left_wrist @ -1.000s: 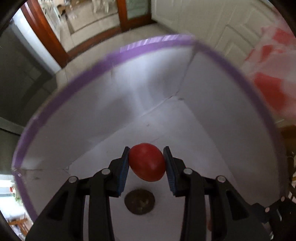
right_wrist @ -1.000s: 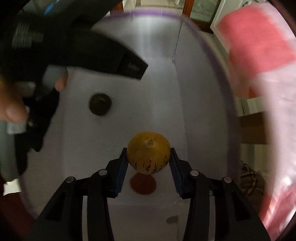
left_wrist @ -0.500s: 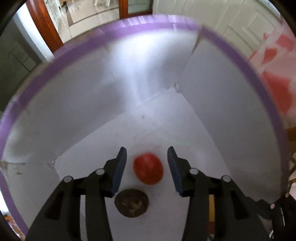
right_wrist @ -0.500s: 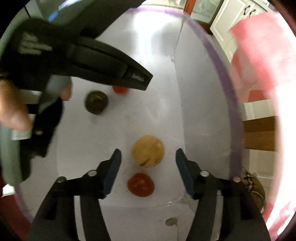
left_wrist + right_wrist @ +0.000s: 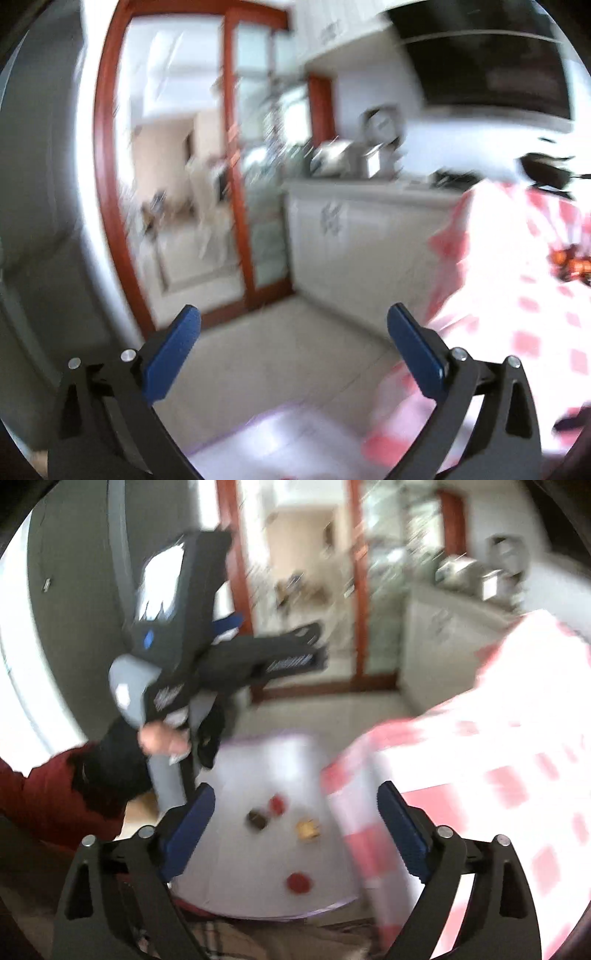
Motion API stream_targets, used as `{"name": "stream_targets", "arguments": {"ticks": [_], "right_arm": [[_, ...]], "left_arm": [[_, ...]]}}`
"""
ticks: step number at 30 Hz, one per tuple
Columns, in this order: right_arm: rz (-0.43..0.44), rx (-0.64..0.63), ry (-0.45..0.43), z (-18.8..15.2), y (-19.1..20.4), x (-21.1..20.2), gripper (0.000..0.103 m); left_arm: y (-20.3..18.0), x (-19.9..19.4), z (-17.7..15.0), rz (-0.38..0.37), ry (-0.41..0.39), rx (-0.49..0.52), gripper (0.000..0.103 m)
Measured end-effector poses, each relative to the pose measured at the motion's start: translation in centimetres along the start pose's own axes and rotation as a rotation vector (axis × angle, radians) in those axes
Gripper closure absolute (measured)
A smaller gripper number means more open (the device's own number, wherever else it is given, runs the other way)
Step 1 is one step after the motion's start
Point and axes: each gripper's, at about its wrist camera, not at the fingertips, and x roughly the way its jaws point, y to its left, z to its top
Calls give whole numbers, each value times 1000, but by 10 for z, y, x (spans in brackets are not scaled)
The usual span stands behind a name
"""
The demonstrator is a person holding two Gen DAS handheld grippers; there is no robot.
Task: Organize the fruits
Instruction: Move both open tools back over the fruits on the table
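Note:
Both views are motion-blurred. In the right wrist view my right gripper [image 5: 295, 812] is open and empty, high above a white box with a purple rim [image 5: 258, 746]. In the box lie a yellow fruit [image 5: 307, 829], a dark brown fruit [image 5: 256, 819] and two red fruits [image 5: 276, 804] [image 5: 298, 882]. My left gripper shows there too [image 5: 295, 646], held up beyond the box at the left. In the left wrist view my left gripper [image 5: 293, 321] is open and empty, pointing at the room; only the box's rim [image 5: 266, 417] shows below.
A table with a red-and-white checked cloth [image 5: 498, 746] [image 5: 517, 277] stands right of the box. White kitchen cabinets [image 5: 351, 236] and a wood-framed glass door [image 5: 236, 184] lie beyond. A dark item [image 5: 569, 258] sits on the cloth. Tiled floor [image 5: 277, 350] surrounds the box.
Both grippers let go of their fruits into the box, opened wide and rose up out of it. The left gripper's view swung from the box up to the room.

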Motion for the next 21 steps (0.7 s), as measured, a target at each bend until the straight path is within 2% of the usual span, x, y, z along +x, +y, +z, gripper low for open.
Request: {"name": "stream_targets", "arguments": {"ticks": [2, 3, 5, 7, 9, 12, 14, 15, 16, 18, 21], "right_arm": [[-93, 52, -96, -6, -23, -41, 16], [-132, 80, -134, -4, -46, -61, 16], [-222, 163, -222, -10, -81, -95, 16], [-322, 261, -277, -28, -113, -127, 16], [-417, 353, -302, -48, -150, -150, 16], [-538, 470, -321, -78, -201, -176, 16], [-600, 564, -330, -95, -237, -192, 16], [-640, 627, -328, -106, -260, -202, 16], [-656, 658, -324, -118, -273, -207, 16], [-684, 757, -300, -141, -309, -216, 16], [-740, 874, -315, -156, -348, -237, 16]], "left_arm": [[-45, -15, 18, -82, -47, 68, 1], [-74, -9, 26, -129, -40, 102, 1], [-113, -5, 34, -223, 17, 145, 1], [-171, 2, 39, -364, 97, 169, 1], [-212, 13, 40, -449, 139, 177, 2], [-305, 34, 35, -565, 214, 215, 2], [-353, 40, 18, -619, 256, 205, 2], [-363, 41, 5, -635, 267, 200, 2], [-401, 50, 4, -653, 280, 196, 2], [-449, 59, 8, -667, 288, 197, 2], [-499, 73, 14, -658, 280, 179, 2]]}}
